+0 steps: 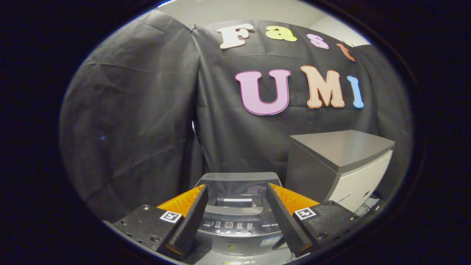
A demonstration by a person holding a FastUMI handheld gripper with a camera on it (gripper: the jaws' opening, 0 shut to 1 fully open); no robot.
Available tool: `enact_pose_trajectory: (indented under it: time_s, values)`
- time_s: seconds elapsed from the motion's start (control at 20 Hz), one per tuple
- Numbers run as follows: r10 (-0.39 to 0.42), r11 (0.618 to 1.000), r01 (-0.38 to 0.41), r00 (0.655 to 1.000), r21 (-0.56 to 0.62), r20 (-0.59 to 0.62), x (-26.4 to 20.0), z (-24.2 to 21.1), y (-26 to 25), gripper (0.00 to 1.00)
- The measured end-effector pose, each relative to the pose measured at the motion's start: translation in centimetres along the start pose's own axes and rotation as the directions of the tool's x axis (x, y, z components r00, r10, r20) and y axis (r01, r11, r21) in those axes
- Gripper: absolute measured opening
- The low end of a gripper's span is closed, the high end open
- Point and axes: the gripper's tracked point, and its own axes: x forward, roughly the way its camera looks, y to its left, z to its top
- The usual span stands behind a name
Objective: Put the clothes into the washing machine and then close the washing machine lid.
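Note:
A small grey top-loading washing machine [239, 221] stands below and just ahead of my fingers, its control panel facing me. Its dark see-through lid [237, 187] lies flat and shut, with a silver handle at its front edge. My gripper [236, 186] hovers above the machine's front, open, and nothing sits between its black and orange fingers [197, 206]. No clothes are in sight.
A grey and white cabinet [342, 165] stands to the right of the washing machine, a little taller than it. Black cloth walls close the booth behind and to the left of the machine.

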Motion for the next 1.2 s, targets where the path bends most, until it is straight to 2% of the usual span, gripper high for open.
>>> enact_pose_trajectory:
  time_s: [0.2,0.4,0.55,0.7,0.85,0.95,1.1,1.2]
  values:
    - [0.041,0.999,-0.041,0.999,-0.007,0.007,-2.6,-0.3,-0.4,0.97]
    - [0.000,1.000,0.001,0.998,-0.006,0.056,-5.3,0.6,-2.7,0.97]
    - [0.003,1.000,-0.001,0.993,-0.016,0.122,-7.2,2.0,-3.2,0.97]
    - [0.029,0.997,-0.017,0.987,-0.078,0.158,-8.7,2.9,-3.4,0.96]
    - [0.002,0.987,0.028,0.983,-0.161,0.186,-10.0,2.9,-5.7,0.97]
    - [-0.040,0.991,0.067,0.975,-0.118,0.219,-10.4,2.5,-7.7,0.97]
    - [0.012,1.000,-0.006,0.980,-0.029,0.199,-10.0,1.3,-7.1,0.97]
    - [0.031,0.999,-0.024,0.986,-0.041,0.166,-10.0,0.7,-7.6,0.96]
